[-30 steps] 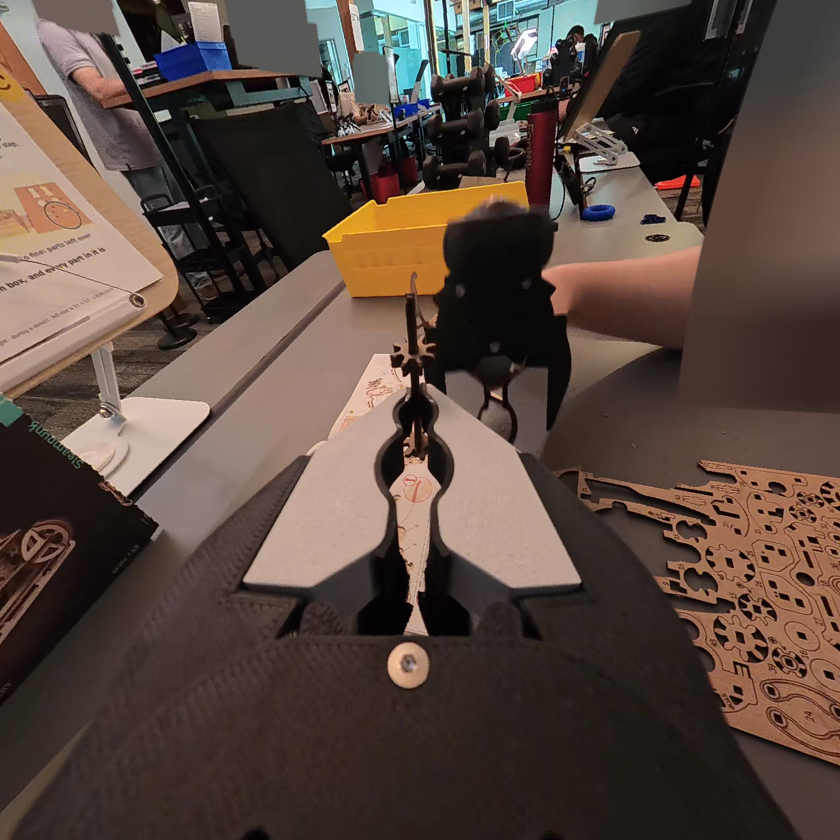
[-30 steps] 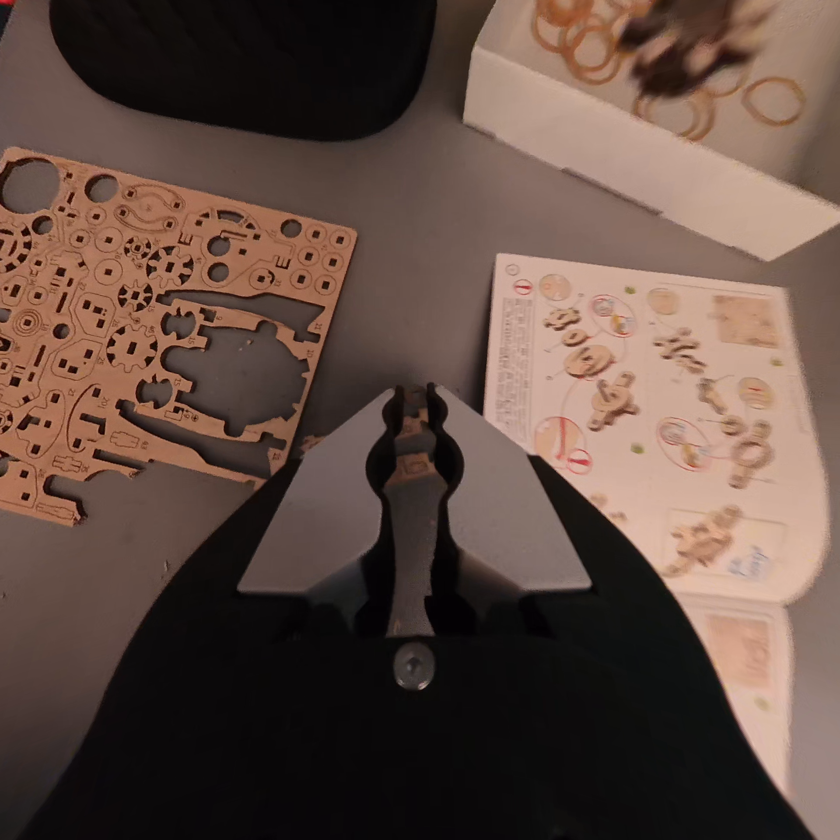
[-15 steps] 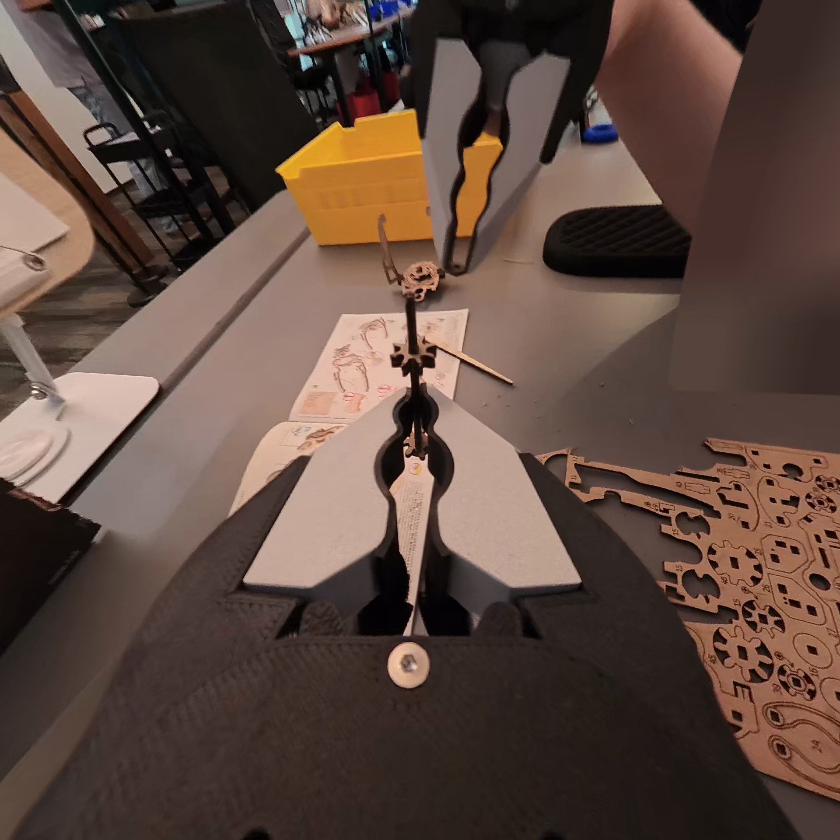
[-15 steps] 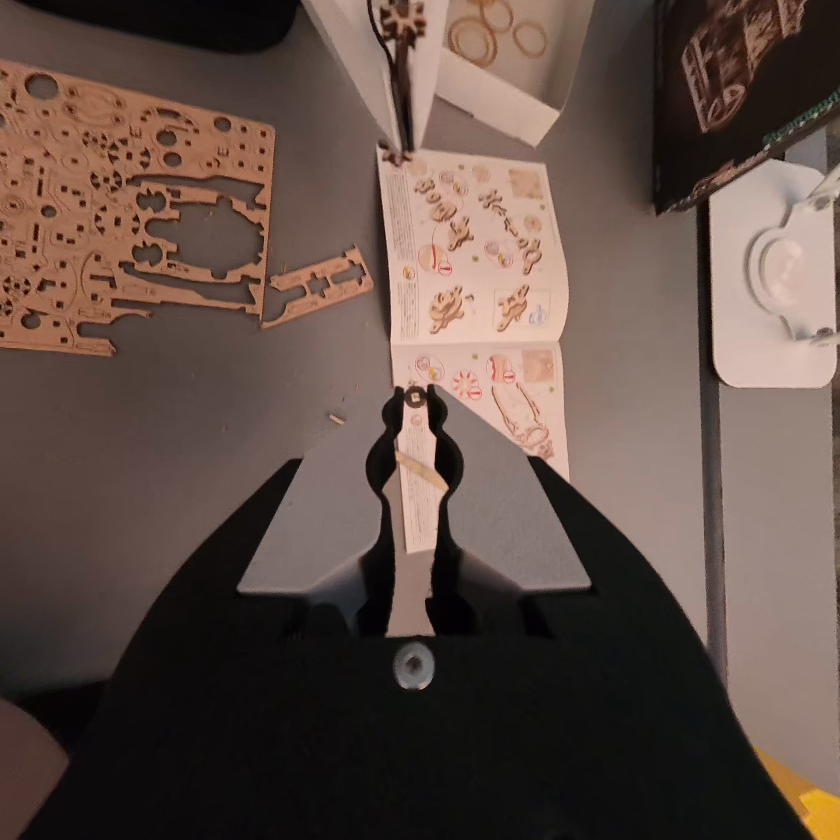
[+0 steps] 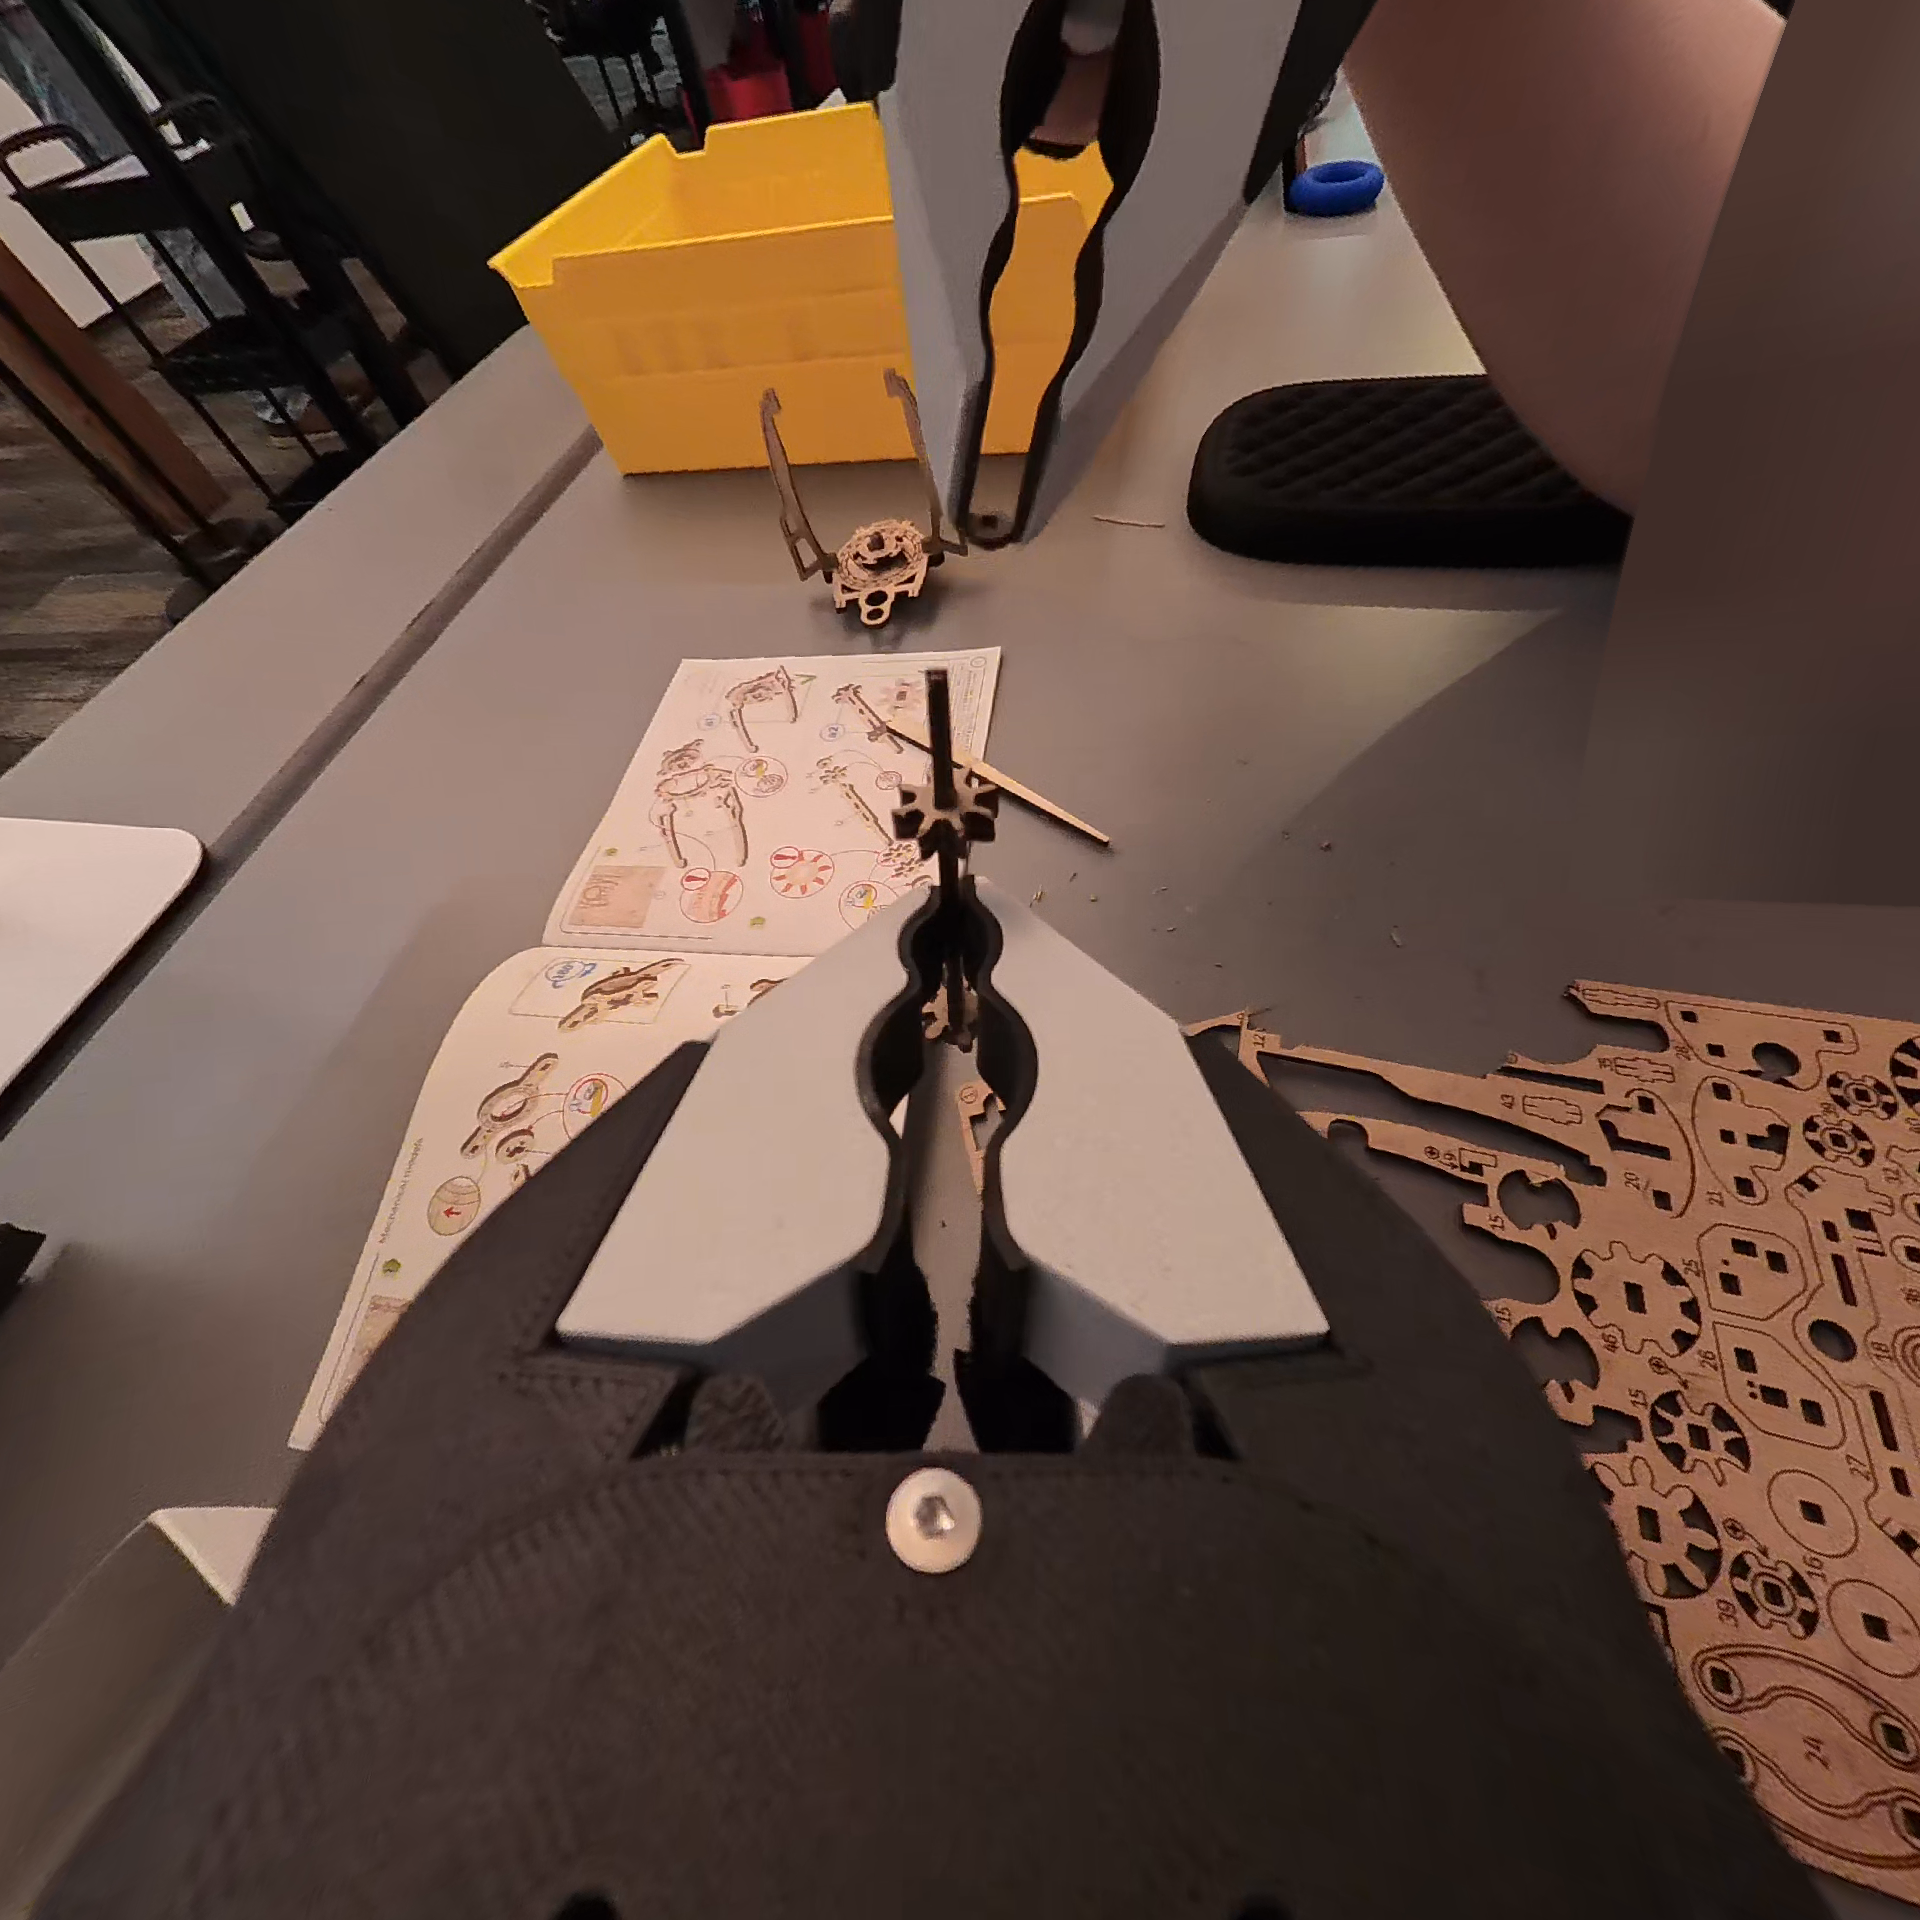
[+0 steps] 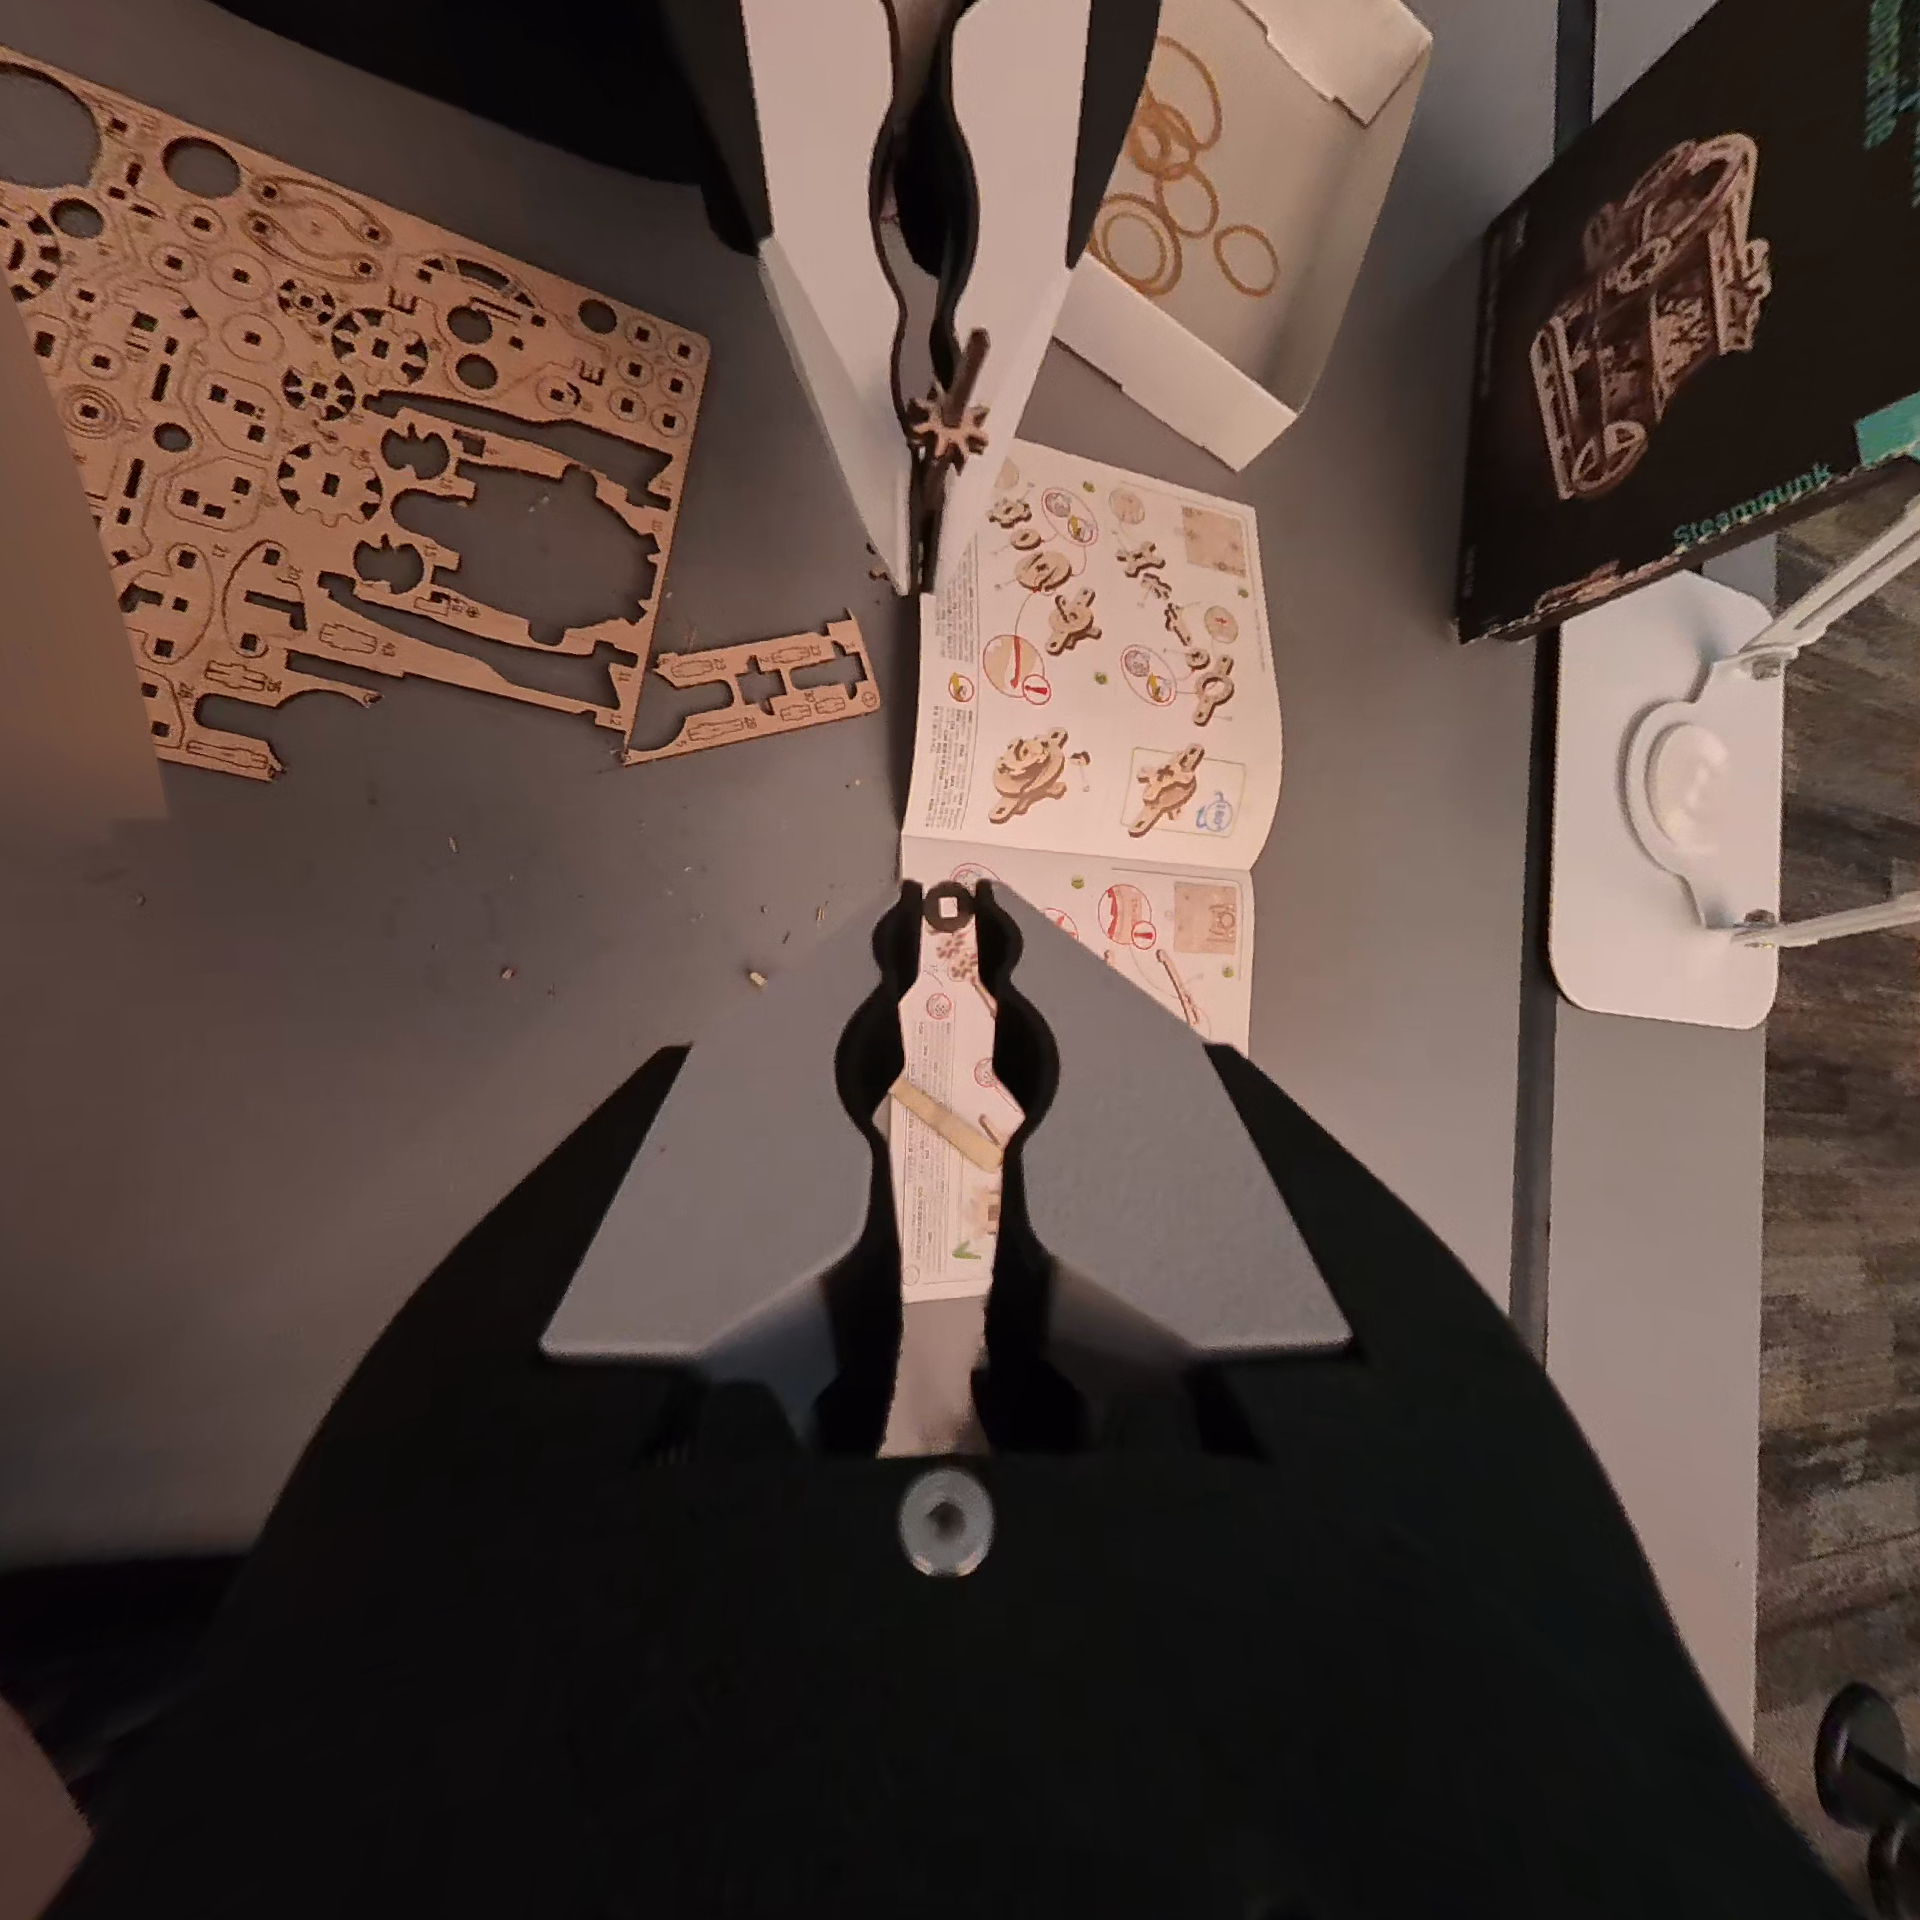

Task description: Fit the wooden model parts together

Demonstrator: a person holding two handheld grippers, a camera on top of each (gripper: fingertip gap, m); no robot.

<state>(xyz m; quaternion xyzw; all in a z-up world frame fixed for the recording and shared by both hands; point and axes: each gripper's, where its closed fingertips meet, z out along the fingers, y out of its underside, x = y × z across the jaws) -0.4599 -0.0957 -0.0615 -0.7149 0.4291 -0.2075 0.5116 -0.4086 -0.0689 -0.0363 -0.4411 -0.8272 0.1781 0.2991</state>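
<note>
My left gripper point(image 5: 943, 896) is shut on a thin wooden axle with a small gear point(image 5: 942, 821), which sticks out forward above the table. My right gripper point(image 6: 948, 902) is shut on a small dark washer point(image 6: 948, 908) with a square hole. In the left wrist view the right gripper point(image 5: 985, 525) hangs fingers-down beyond the axle, next to a wooden sub-assembly point(image 5: 875, 556) with two upright arms. In the right wrist view the left gripper point(image 6: 920, 540) and its gear point(image 6: 951, 428) lie ahead, apart from the washer.
A laser-cut wooden sheet point(image 5: 1714, 1299) lies to the right, with an offcut point(image 6: 758, 686) beside it. An open instruction sheet point(image 5: 790, 810) with a thin wooden stick point(image 5: 1034, 808) lies in the middle. Yellow bin point(image 5: 748, 322), black pad point(image 5: 1392, 468), white box of rubber bands point(image 6: 1195, 208), black kit box point(image 6: 1683, 312), white stand base point(image 6: 1662, 800). About 7 cm separates my left fingertips from my right. My right gripper is the nearer one to the wooden sub-assembly point(image 5: 875, 556): about 20 cm, against 25 cm.
My right gripper has moved from the wooden sheet to above the instruction sheet and now faces the left gripper. My left gripper has tilted down toward the table. Both grips are unchanged.
</note>
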